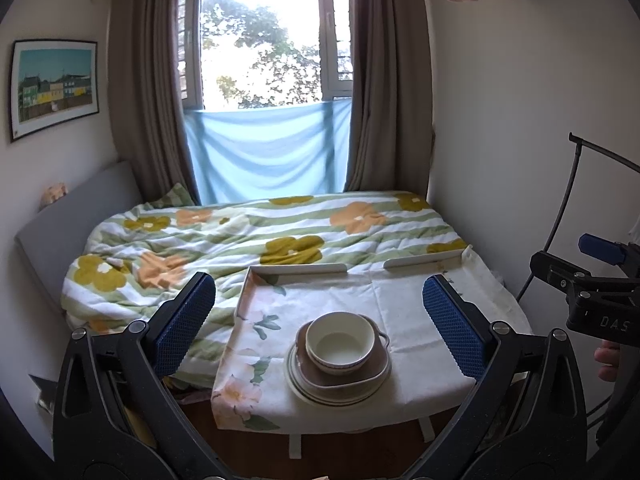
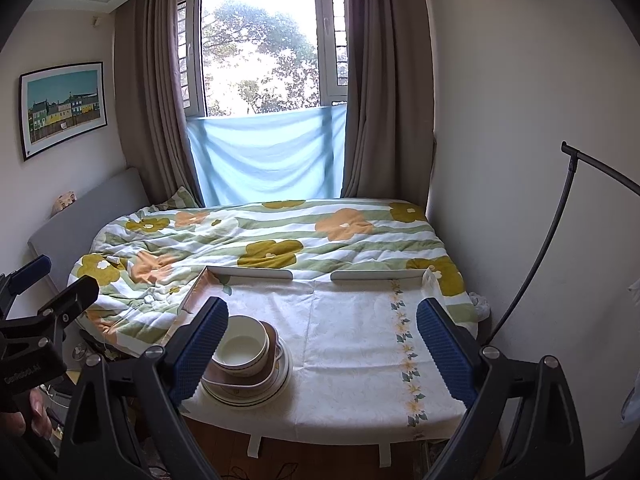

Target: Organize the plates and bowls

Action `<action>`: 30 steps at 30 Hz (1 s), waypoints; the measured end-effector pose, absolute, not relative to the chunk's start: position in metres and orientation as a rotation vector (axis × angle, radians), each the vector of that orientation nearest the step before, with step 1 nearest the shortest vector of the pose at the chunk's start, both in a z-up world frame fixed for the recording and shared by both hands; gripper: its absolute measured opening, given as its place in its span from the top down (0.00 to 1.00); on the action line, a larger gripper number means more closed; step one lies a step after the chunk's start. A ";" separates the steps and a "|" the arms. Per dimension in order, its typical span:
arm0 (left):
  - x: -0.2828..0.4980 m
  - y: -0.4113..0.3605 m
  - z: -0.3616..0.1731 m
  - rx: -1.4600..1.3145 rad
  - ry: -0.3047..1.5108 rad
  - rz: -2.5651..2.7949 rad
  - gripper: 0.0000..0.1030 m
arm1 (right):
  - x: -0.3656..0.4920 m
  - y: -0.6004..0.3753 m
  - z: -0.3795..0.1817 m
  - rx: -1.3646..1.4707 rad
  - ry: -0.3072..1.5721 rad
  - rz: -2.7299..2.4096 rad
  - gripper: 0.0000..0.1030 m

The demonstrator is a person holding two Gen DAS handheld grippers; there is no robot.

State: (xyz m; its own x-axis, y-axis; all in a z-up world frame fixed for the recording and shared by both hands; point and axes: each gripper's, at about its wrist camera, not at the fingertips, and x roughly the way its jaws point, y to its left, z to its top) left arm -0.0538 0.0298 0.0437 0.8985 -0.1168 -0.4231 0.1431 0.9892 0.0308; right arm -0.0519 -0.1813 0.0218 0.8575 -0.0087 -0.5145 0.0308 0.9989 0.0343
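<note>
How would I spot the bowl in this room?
Find the small table with a flowered cloth at the foot of the bed. One stack of dishes sits on it, and the bowl is the deep cream piece on top, above a brown dish and flat plates.

A low white table with raised rails, draped in a cream floral tablecloth, stands at the foot of a bed spread with a green-striped quilt printed with orange and mustard flowers. Behind the bed, a bright window showing leafy trees is flanked by long brown-grey curtains, its lower part screened by a hanging pale blue cloth. A black-framed picture of coloured houses hangs on the left wall above a grey padded headboard, while a thin black curved metal stand rises along the plain right wall
</note>
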 end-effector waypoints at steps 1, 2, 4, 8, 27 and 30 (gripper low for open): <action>-0.054 0.030 0.043 0.063 0.434 -0.134 0.00 | -0.052 -0.181 0.022 0.041 0.540 -0.021 0.09; -0.053 0.030 0.044 0.064 0.435 -0.132 0.00 | -0.050 -0.181 0.022 0.042 0.542 -0.023 0.09; -0.052 0.032 0.044 0.063 0.435 -0.134 0.00 | -0.050 -0.180 0.022 0.042 0.543 -0.024 0.09; -0.049 0.033 0.044 0.064 0.438 -0.136 0.00 | -0.049 -0.181 0.022 0.042 0.543 -0.024 0.09; -0.041 0.042 0.039 0.064 0.444 -0.137 0.00 | -0.044 -0.179 0.017 0.045 0.554 -0.026 0.09; -0.041 0.042 0.036 0.076 0.446 -0.127 0.00 | -0.043 -0.180 0.017 0.043 0.554 -0.025 0.09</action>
State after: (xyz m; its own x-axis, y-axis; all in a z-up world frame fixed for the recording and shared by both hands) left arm -0.0415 0.0423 0.0364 0.8943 -0.1053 -0.4349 0.1387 0.9893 0.0456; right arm -0.0433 -0.1797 0.0175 0.8503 -0.0123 -0.5261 0.0356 0.9988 0.0343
